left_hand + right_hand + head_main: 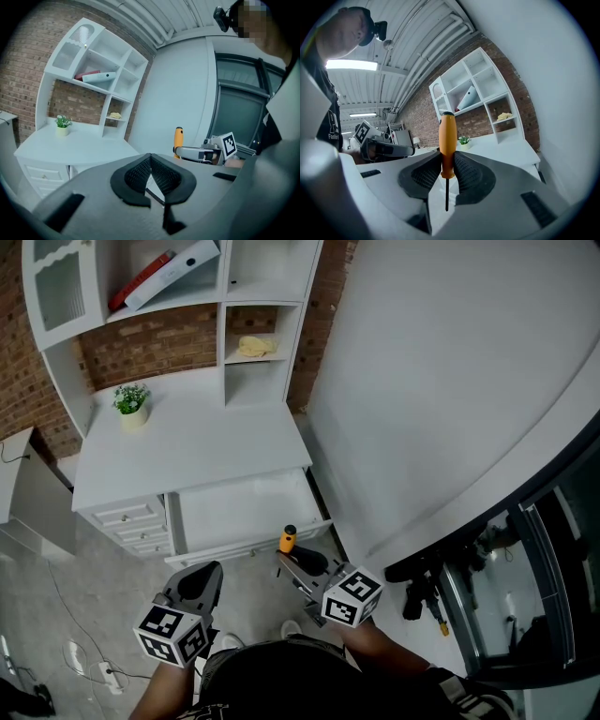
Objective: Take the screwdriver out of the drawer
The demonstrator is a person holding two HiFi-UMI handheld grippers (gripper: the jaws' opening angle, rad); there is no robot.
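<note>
My right gripper [292, 561] is shut on the screwdriver [287, 540], gripping the lower part of its orange handle. In the right gripper view the screwdriver [447, 138] stands upright between the pads, with its thin dark shaft pointing down past the right gripper [447, 164]. It is held just in front of the open white drawer [246, 510], clear of it. My left gripper [208, 574] hangs lower left of the drawer front. The left gripper [150, 160] is shut with nothing between its pads. From there the screwdriver [178, 138] shows to the right.
The white desk [187, 446] carries a small potted plant [132, 407]. A shelf unit behind holds binders [169, 273] and a yellow cloth [255, 346]. Small shut drawers [131, 521] sit left of the open one. A white wall [450, 381] runs along the right; cables [84, 657] lie on the floor.
</note>
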